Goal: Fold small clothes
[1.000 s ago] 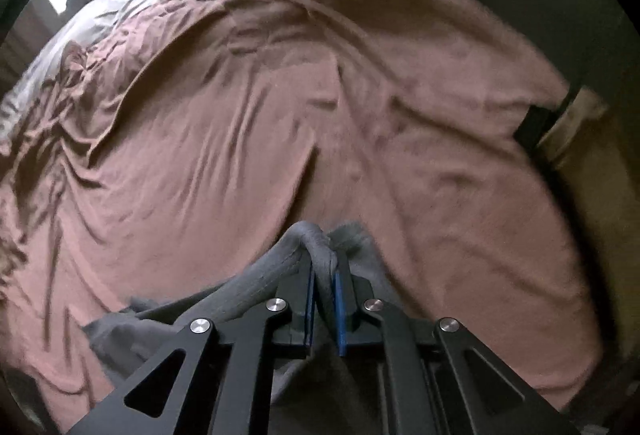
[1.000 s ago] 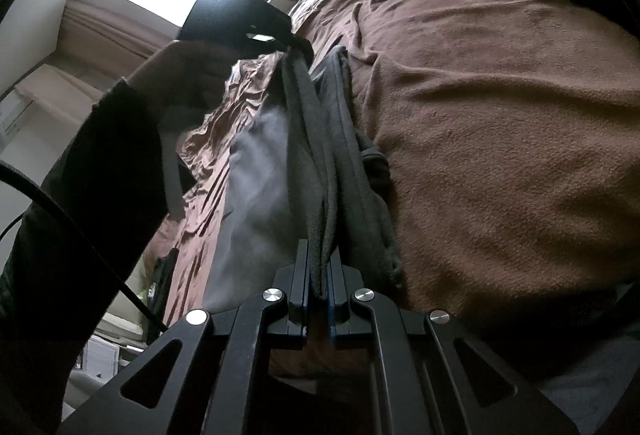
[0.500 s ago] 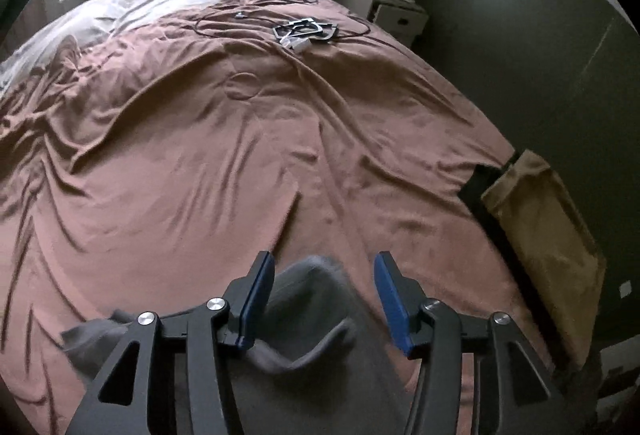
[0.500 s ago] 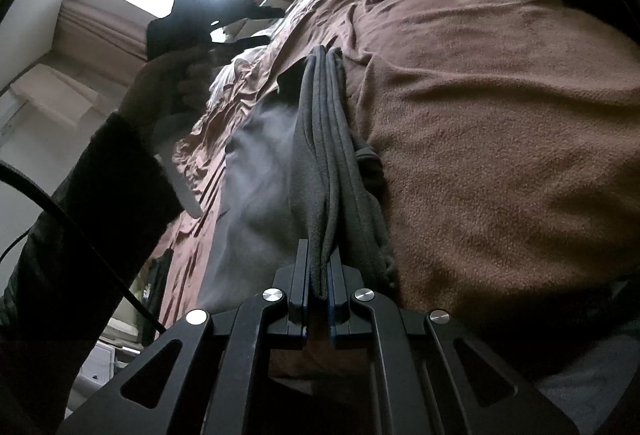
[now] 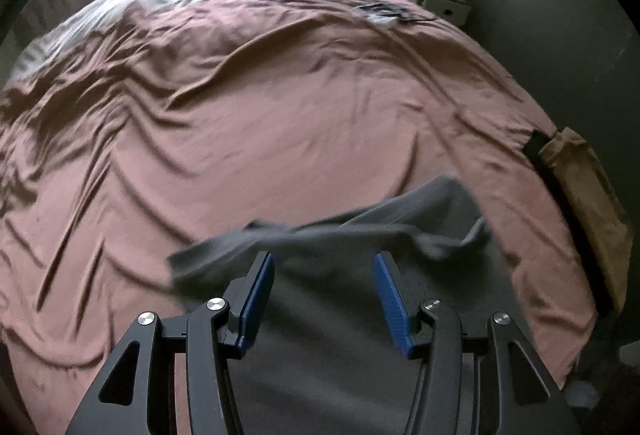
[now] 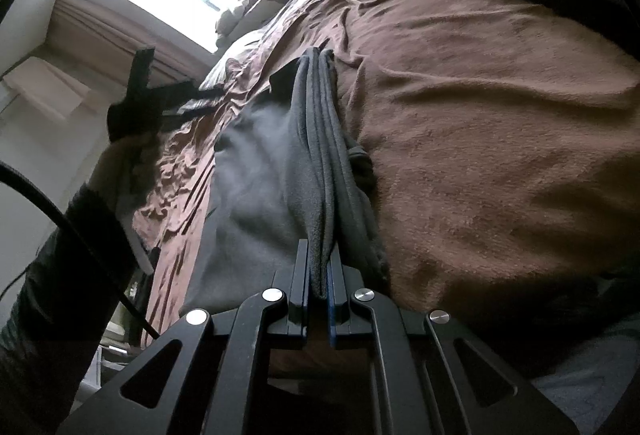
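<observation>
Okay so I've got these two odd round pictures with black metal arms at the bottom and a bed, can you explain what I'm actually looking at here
No robot here: a person holds a two-fingered hand tool in each hand, each with a wide-angle camera looking along its fingers. One picture comes from the left tool, the other from the right.

The left tongs stand open above a grey garment lying on a bed with a brown cover. Nothing is pinched between their blue pads.

The right tongs are shut on a bunched edge of the same grey garment. To the left of that view you see the person's hand carrying the other tool. A tan bag lies at the bed's edge.
</observation>
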`<action>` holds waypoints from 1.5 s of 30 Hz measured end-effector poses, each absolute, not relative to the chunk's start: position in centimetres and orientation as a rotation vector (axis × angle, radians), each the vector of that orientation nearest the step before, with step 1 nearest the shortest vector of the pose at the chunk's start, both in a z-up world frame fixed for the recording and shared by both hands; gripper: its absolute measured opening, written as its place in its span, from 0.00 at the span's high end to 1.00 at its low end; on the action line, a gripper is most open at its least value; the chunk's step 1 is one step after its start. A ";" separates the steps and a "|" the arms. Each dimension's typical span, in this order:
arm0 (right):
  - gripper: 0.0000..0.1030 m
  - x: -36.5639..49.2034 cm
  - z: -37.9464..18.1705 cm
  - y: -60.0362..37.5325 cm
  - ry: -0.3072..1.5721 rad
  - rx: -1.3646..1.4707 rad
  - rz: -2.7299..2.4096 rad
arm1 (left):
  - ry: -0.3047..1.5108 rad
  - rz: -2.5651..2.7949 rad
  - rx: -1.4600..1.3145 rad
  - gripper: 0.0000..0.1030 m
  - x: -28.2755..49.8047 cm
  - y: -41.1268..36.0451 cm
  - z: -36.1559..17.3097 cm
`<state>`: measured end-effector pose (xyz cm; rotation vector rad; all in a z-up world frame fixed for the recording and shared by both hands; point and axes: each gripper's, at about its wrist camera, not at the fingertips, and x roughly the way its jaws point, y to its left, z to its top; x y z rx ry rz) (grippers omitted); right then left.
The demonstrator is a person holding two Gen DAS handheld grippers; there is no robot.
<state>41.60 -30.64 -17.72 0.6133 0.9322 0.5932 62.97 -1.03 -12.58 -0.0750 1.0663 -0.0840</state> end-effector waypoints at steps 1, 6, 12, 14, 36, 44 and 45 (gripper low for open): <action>0.96 41.6 -17.7 -30.7 0.935 0.617 0.594 | 1.070 -0.076 -0.087 0.47 62.5 -0.2 -12.8; 0.72 41.3 -17.1 -31.3 0.903 0.605 0.562 | 1.087 -0.036 -0.148 0.47 59.7 3.5 -14.2; 0.46 41.6 -16.1 -31.5 0.868 0.564 0.582 | 1.097 -0.029 -0.244 0.47 56.1 6.6 -15.5; 0.46 42.2 -15.8 -31.0 0.878 0.526 0.594 | 1.093 -0.024 -0.270 0.47 55.0 7.4 -15.9; 0.43 59.1 -12.9 -22.6 0.935 0.267 0.677 | 1.073 -0.045 -0.452 0.47 55.1 10.3 -18.5; 0.43 65.2 -16.3 -20.2 1.072 0.306 0.696 | 1.094 -0.064 -0.469 0.48 57.6 10.1 -19.7; 0.43 65.7 -16.4 -20.0 1.084 0.305 0.704 | 1.094 -0.069 -0.475 0.48 57.8 10.1 -19.8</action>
